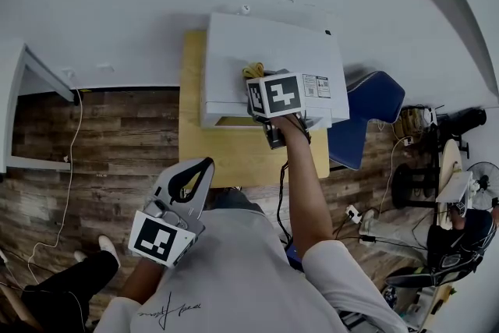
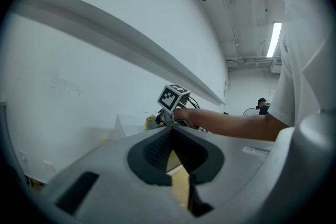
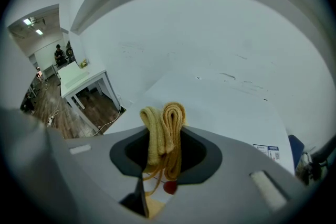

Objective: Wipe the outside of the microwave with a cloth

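**Setup.** A white microwave (image 1: 269, 47) stands on a wooden worktop (image 1: 234, 156) with its back to a white wall. The person stands at the worktop's near edge, right arm reaching forward and left arm held back by the body.

**Right hand-held gripper** (image 3: 164, 140). It is above the microwave's top panel, toward the front edge. Its jaws pinch a folded yellow cloth (image 1: 251, 72), and the folds stick out past the jaw tips toward the panel. No view shows whether the cloth is touching the panel.

**Left hand-held gripper** (image 2: 169, 135). Its jaws are pressed together with nothing between them. It is well apart from the microwave and pointed roughly at it.

**Label** (image 1: 316, 86). A small printed sticker sits on the top panel toward the front right, just beside the right gripper's marker cube.

**Judgement.** The step in hand looks like wiping the top panel. The door and sides appear not yet done.

**Notes for doing it well:**
- Tilt the gripper so that only the protruding folds meet the panel, never the hard jaw tips.
- The cloth is bunched into a narrow wad, so each stroke probably cleans only a thin strip. Use overlapping passes and carry them right to the edges.
- Keep the pinch firm, because drag could pull the cloth out.
- Press lightly. The microwave may slide on the worktop, and the free left gripper could brace it.
- Go gently over the label's edge so it does not lift.
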